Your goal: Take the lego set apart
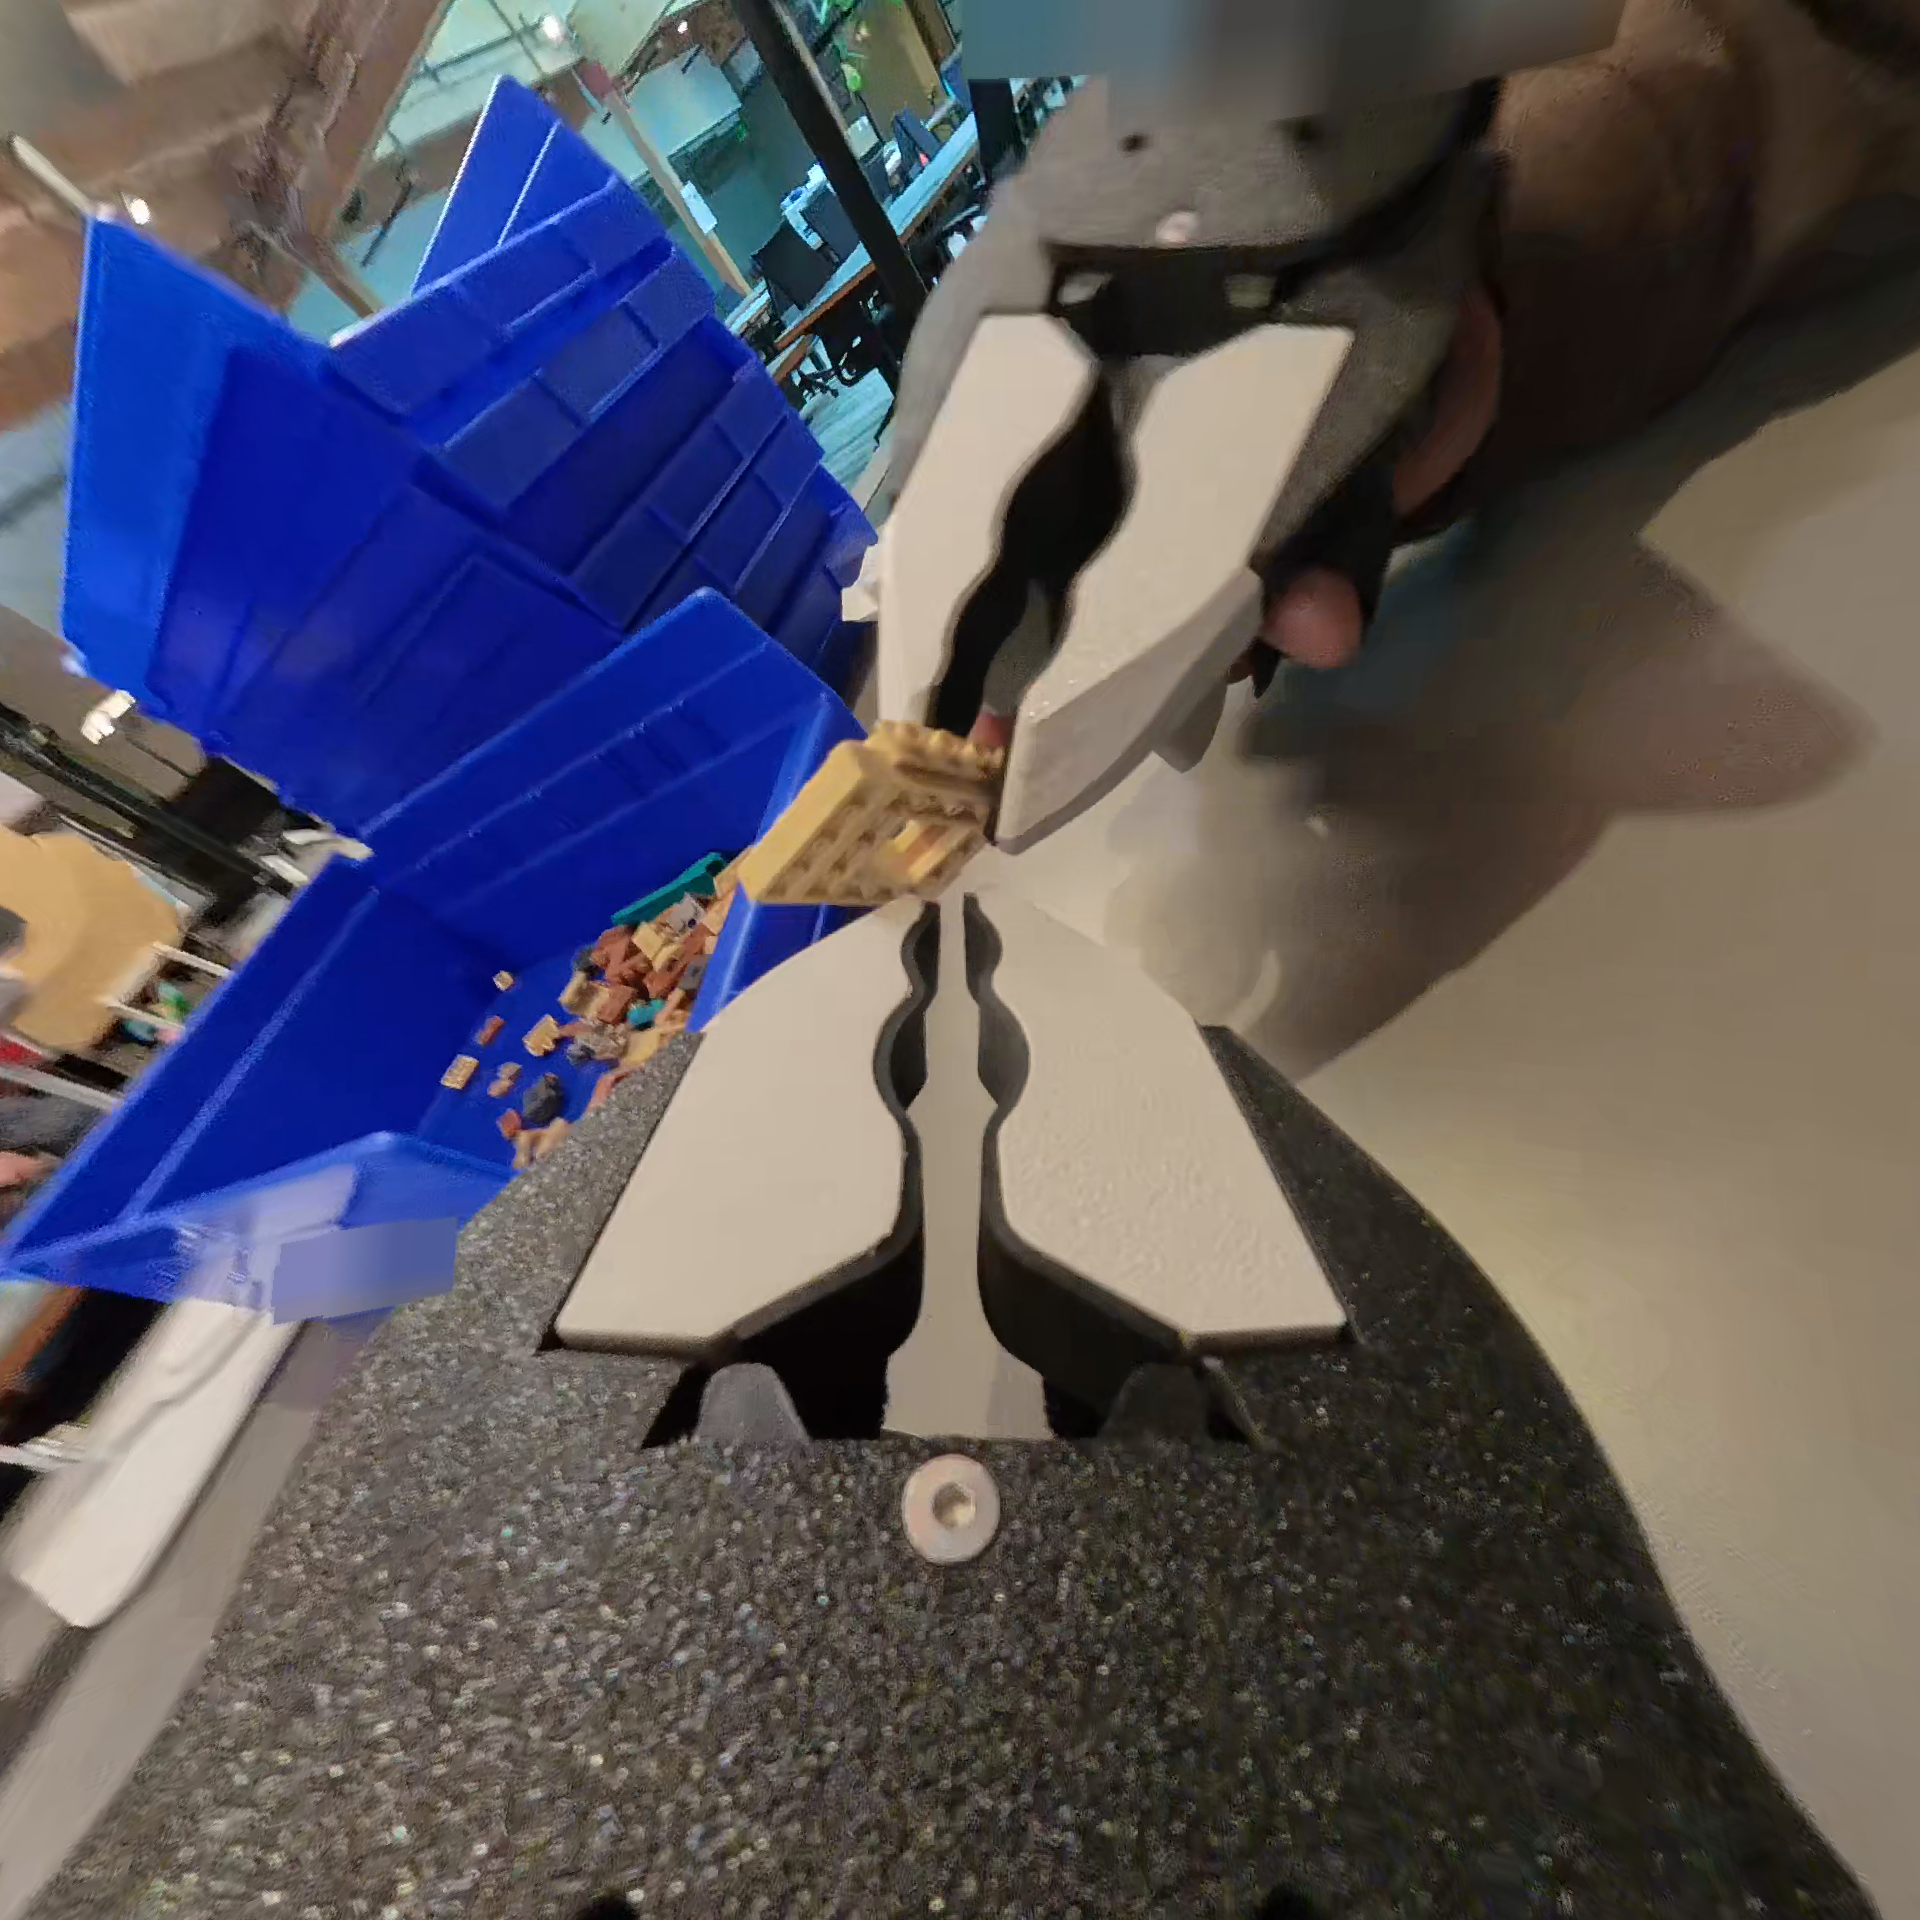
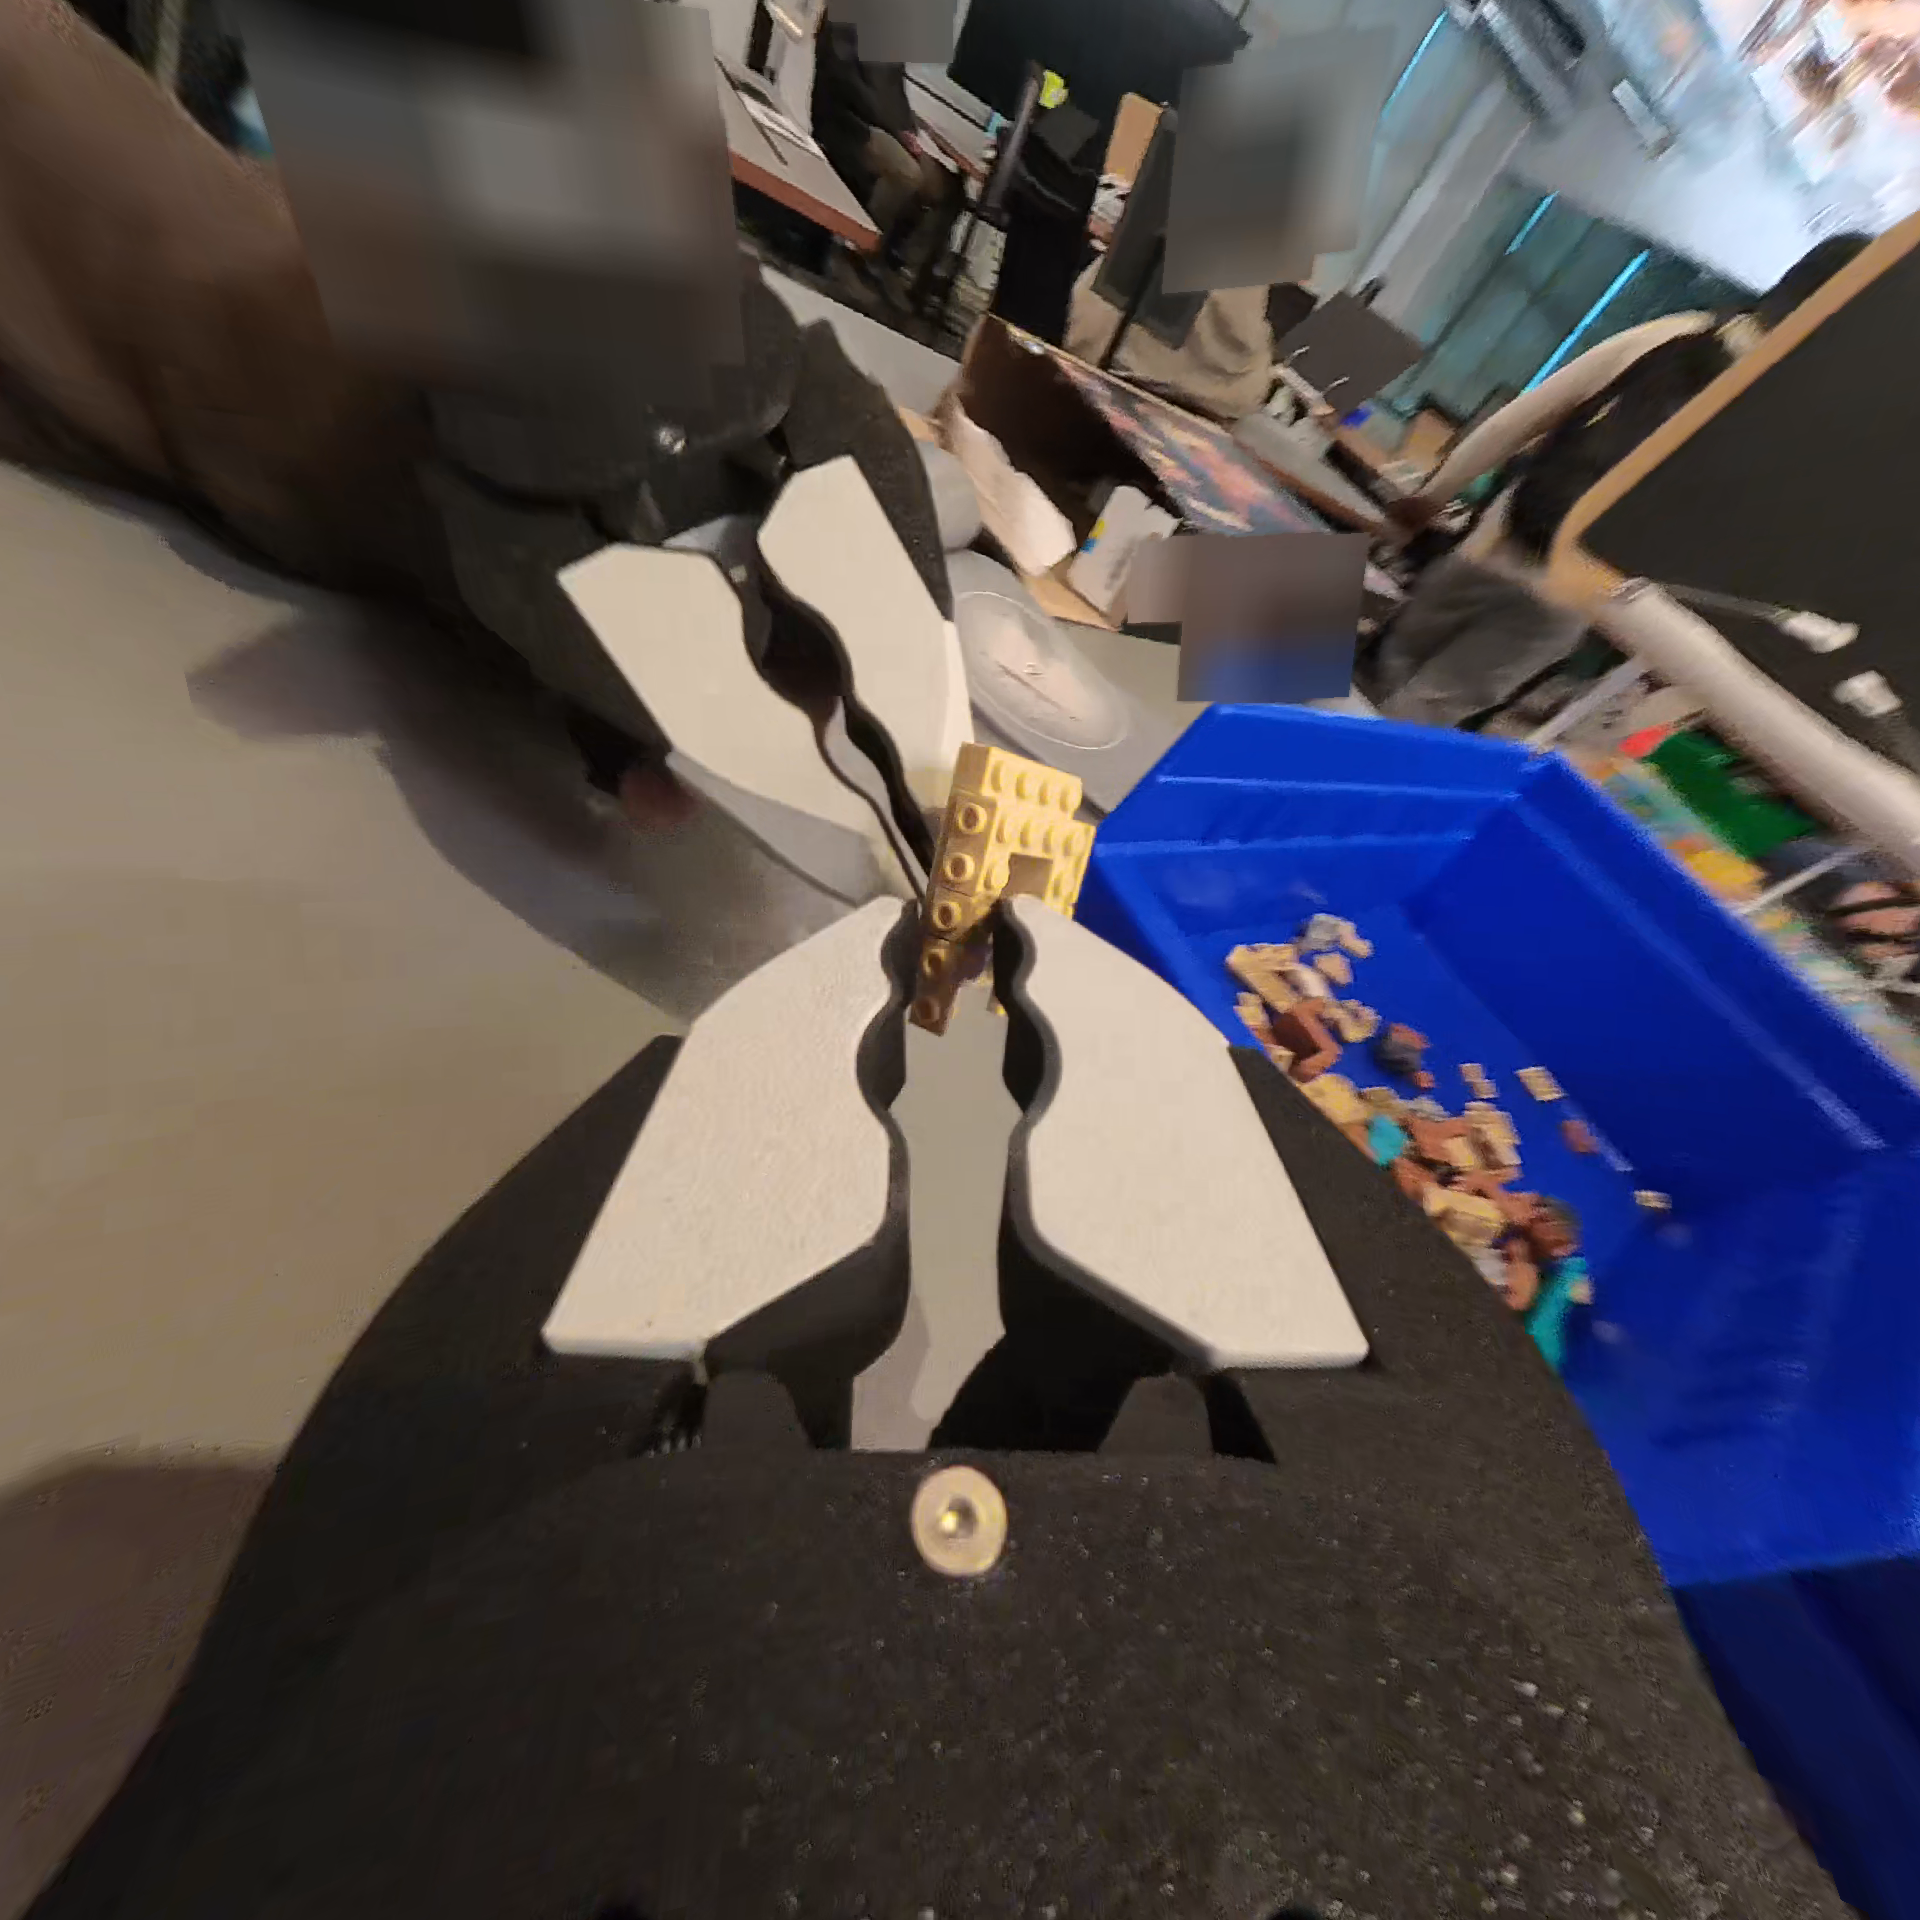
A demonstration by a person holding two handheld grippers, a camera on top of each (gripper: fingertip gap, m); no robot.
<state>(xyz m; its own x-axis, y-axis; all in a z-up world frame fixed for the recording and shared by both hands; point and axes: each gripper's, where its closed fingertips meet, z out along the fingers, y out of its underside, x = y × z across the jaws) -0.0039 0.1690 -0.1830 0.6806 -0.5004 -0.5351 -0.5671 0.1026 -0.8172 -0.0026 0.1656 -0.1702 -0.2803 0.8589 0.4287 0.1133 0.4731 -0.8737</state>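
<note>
A tan brick assembly (image 1: 862, 821) hangs in the air over the edge of a blue bin (image 1: 312, 1039). My right gripper (image 2: 951, 925) is shut on its lower brick column (image 2: 1023, 831), and it also shows in the left wrist view (image 1: 992, 790), coming in from above. My left gripper (image 1: 948, 906) has its jaws almost together with only a thin slit between them. Its fingertips sit right at the assembly's lower corner. In the right wrist view the left gripper (image 2: 914, 873) meets the assembly's left side. No part shows between its pads.
The blue bin (image 2: 1351, 821) holds several loose tan, brown and teal bricks (image 2: 1434, 1132). More blue bins (image 1: 416, 520) are stacked behind it. The pale grey table (image 1: 1662, 1247) lies below. A white round lid (image 2: 1039, 675), boxes and people are farther back. My two grippers' fingertips are within a few centimetres of each other.
</note>
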